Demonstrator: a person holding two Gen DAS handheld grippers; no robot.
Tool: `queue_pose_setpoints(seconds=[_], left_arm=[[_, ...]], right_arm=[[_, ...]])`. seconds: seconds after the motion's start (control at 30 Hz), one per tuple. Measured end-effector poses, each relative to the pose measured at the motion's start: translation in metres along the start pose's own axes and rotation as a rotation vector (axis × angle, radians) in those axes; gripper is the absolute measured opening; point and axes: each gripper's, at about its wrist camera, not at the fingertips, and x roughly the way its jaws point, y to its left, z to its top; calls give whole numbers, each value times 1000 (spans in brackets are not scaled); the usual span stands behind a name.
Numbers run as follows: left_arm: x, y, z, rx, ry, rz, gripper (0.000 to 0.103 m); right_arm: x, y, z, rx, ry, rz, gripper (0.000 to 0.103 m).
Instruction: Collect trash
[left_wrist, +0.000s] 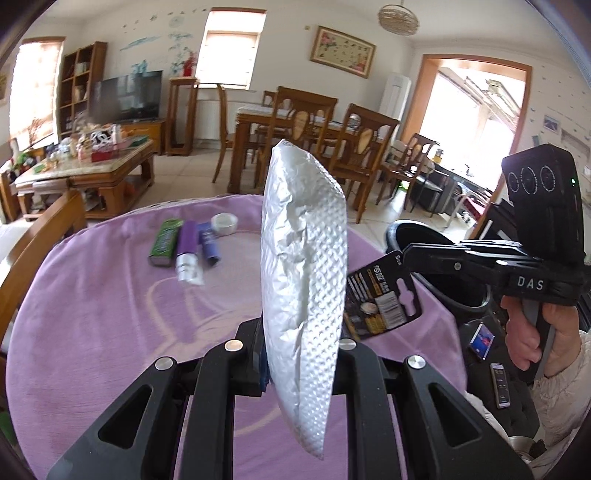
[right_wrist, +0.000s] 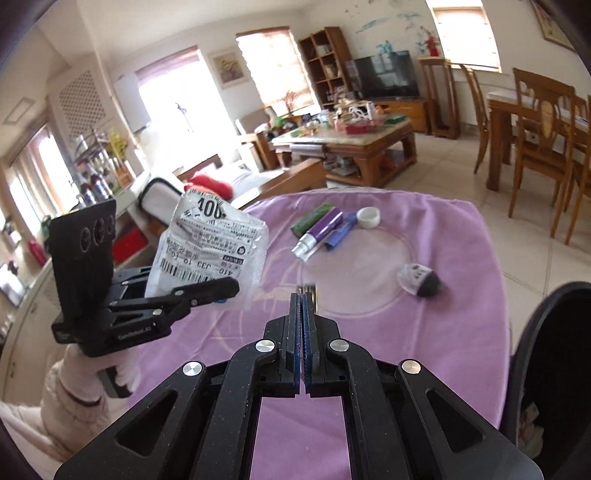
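My left gripper is shut on a white bubble mailer held upright above the purple-clothed table; its labelled side shows in the right wrist view. My right gripper is shut on a thin black product card, seen edge-on there and flat in the left wrist view, near the black trash bin. On the table lie a green box, a purple tube, a blue tube, a tape roll and a small clear-and-dark wrapper.
The bin's rim also shows at the right in the right wrist view. A wooden chair back stands at the table's left. Dining chairs and a cluttered coffee table stand beyond.
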Motion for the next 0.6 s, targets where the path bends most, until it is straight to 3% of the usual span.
queue_pose_setpoints(seconds=[0.2, 0.33, 0.37, 0.43, 0.47, 0.6], left_arm=[[16, -36, 9, 39, 10, -37, 17], [39, -60, 14, 76, 41, -40, 17], [41, -61, 14, 76, 44, -43, 17], [43, -65, 13, 72, 47, -50, 17], [43, -65, 11, 71, 48, -49, 17], [43, -66, 8, 60, 54, -43, 17]], right_arm=[[-37, -18, -10, 17, -34, -14, 2], [-43, -41, -18, 30, -4, 55, 2], [-39, -44, -23, 23, 24, 66, 8], [-31, -44, -37, -3, 79, 34, 59], [-27, -42, -46, -20, 93, 4, 91], [-3, -37, -77, -85, 203, -6, 91]])
